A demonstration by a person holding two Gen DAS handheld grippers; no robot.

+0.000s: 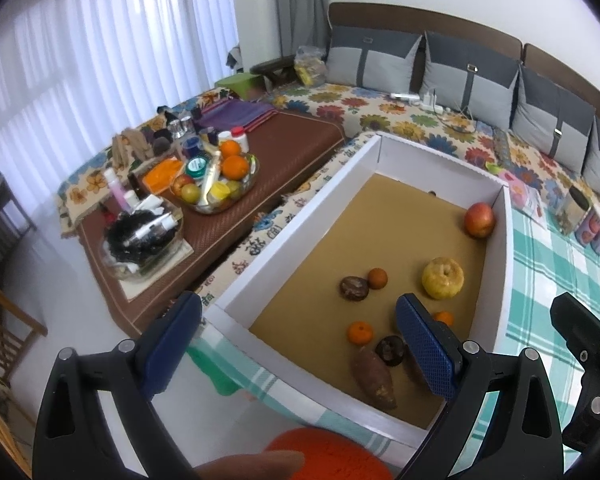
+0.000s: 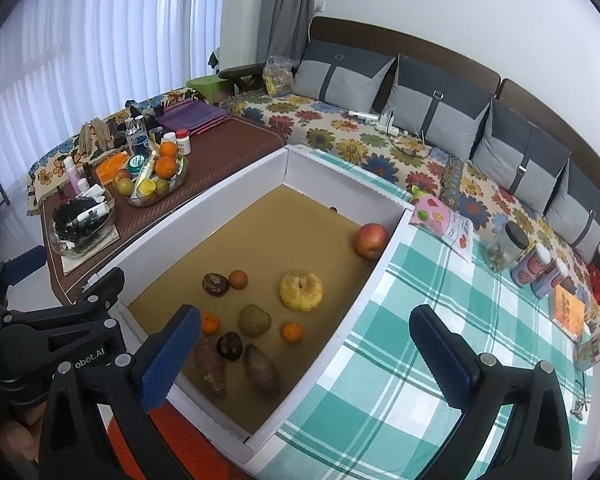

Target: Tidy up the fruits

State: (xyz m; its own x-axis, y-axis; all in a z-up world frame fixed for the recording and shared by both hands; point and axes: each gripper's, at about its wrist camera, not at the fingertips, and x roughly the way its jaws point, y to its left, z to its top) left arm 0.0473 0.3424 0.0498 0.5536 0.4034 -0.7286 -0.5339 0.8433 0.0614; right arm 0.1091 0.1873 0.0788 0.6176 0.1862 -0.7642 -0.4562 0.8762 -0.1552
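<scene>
White box (image 2: 332, 184) on plaid cloth (image 2: 400, 380), floral sofa (image 2: 340, 136), curtains (image 1: 100, 60)

A shallow box (image 2: 340, 184) is set on a cloth (image 2: 420, 340). Inside, an apple (image 2: 371, 241) is lodged in the far right corner; two sweet potatoes (image 2: 261, 369) are laid by the near wall. A bowl of fruit (image 2: 156, 184) is placed on a table (image 2: 236, 152) left of the box. Jars (image 2: 504, 248) are stood to the right.

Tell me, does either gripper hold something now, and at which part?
Nothing is held. The left gripper and the right gripper are both open and empty, above the near end of the white box.
</scene>
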